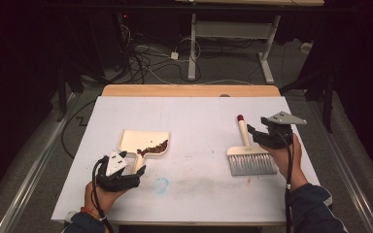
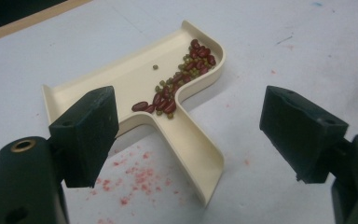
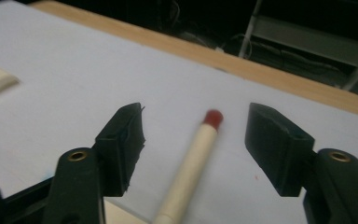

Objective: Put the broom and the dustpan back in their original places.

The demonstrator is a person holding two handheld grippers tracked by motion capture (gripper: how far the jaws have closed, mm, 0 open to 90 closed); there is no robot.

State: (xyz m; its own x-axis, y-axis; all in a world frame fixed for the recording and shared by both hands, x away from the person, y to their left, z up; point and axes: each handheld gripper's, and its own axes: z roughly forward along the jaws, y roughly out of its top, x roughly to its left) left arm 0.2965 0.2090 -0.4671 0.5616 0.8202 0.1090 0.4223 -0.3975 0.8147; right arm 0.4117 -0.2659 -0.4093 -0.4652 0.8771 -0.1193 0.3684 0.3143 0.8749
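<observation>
Left tongs (image 1: 135,171), lower left, gape astride dustpan (image 1: 144,142) handle holding beans (image 1: 154,148); right tongs (image 1: 253,130) gape astride brush (image 1: 249,155) handle — both likely lined up to grab.

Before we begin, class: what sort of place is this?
Probably a lab or recording workspace: a white table with a dustpan of beans and a brush, black curtains, and loose cables on the floor.

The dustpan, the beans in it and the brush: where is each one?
dustpan (image 2: 121,77), left gripper view, bare floor of the pan.
beans (image 2: 175,86), left gripper view, middle of the pile.
brush (image 1: 251,164), high view, grey bristles.
</observation>
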